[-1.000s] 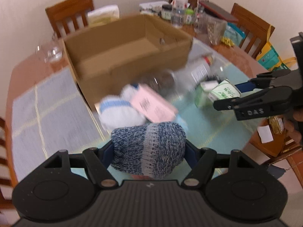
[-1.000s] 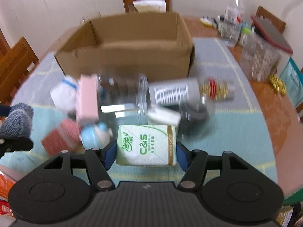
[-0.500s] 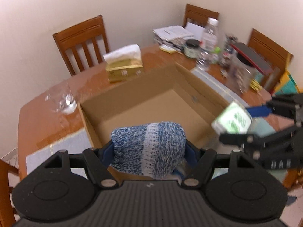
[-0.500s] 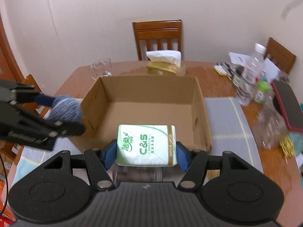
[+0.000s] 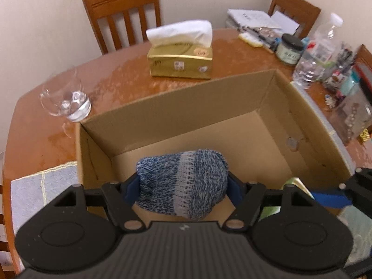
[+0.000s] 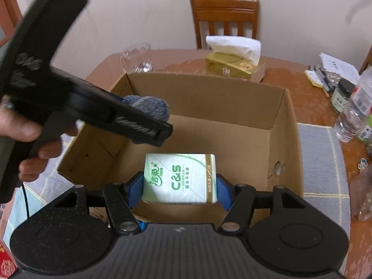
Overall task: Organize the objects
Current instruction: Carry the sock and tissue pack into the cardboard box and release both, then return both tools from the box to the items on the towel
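Both grippers hang over the open cardboard box [image 6: 283, 125]: the left gripper [image 5: 183, 183] clamps a blue knitted sock bundle [image 5: 183, 181], the right gripper [image 6: 179, 186] a green tissue pack [image 6: 179, 176].

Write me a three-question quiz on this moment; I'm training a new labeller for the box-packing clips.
1. True or false: the cardboard box has nothing lying on its floor.
2. What does the left gripper hold: (a) glass, (b) knitted blue sock bundle, (c) bottle?
3. The right gripper is shut on a ____.

Key: 1 true; 2 b; 3 green tissue pack.
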A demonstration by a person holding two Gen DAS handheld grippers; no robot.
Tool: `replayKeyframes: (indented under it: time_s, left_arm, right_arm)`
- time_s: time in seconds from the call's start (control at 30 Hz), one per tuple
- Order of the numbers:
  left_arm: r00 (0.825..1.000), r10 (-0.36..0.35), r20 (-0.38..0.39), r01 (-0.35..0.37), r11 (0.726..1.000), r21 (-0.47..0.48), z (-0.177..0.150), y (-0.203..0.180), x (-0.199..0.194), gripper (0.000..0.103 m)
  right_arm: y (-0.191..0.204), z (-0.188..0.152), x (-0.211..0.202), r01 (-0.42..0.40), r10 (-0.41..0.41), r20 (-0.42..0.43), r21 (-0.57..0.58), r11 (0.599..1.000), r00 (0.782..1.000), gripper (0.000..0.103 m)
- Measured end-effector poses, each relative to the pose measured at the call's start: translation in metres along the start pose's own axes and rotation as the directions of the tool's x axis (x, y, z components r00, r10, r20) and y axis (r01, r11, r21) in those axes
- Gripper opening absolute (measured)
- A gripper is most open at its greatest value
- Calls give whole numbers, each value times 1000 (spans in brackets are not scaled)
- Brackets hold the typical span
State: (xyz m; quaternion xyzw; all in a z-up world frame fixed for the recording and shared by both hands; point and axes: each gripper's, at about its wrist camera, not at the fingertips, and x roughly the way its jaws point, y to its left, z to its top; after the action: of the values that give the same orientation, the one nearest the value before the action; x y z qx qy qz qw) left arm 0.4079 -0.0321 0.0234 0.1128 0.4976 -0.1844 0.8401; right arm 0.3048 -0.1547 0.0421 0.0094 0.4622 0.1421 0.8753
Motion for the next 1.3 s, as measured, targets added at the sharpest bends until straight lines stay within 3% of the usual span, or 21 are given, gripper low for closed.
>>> replayKeyframes:
  time_s: [0.03, 0.13, 0.2, 0.23, 0.6, 0.87, 1.1, 1.3]
  left_arm:
    - [1000, 7, -5, -7, 1000, 1, 0, 0, 5, 73]
    - [1000, 26, -3, -26, 1000, -9, 3, 1, 14, 78]
    - [999, 42, 17, -41, 999, -22, 5, 2, 12, 97]
    - [998, 51, 34, -50, 998, -27, 6, 3, 10, 98]
    - [986, 45, 158, -46, 999, 2, 0, -1, -43, 99]
    - [976, 56, 209, -60, 998, 11, -45, -5, -84, 100]
    - [969, 82, 234, -66, 995, -77, -92, 13, -116, 101]
    - [967, 147, 206, -125, 985, -116, -138, 28, -129, 101]
  right_arm:
    - [-1, 0, 4, -11, 11, -7, -14, 1000, 1000, 70]
    - [0, -1, 4, -2, 2, -3, -36, 999, 1000, 91]
    - [-1, -2, 1, 6, -5, 20, -41, 999, 1000, 98]
    - [-1, -2, -1, 3, -2, 30, -39, 999, 1000, 100]
    - [-7, -7, -32, 68, -68, 108, 4, 998, 992, 103]
    - [-10, -37, -50, 104, -109, 108, 53, 993, 988, 103]
    - [-10, -74, -63, 139, -150, 75, 130, 982, 986, 103]
    - [-23, -108, -71, 252, -264, 31, 201, 947, 964, 103]
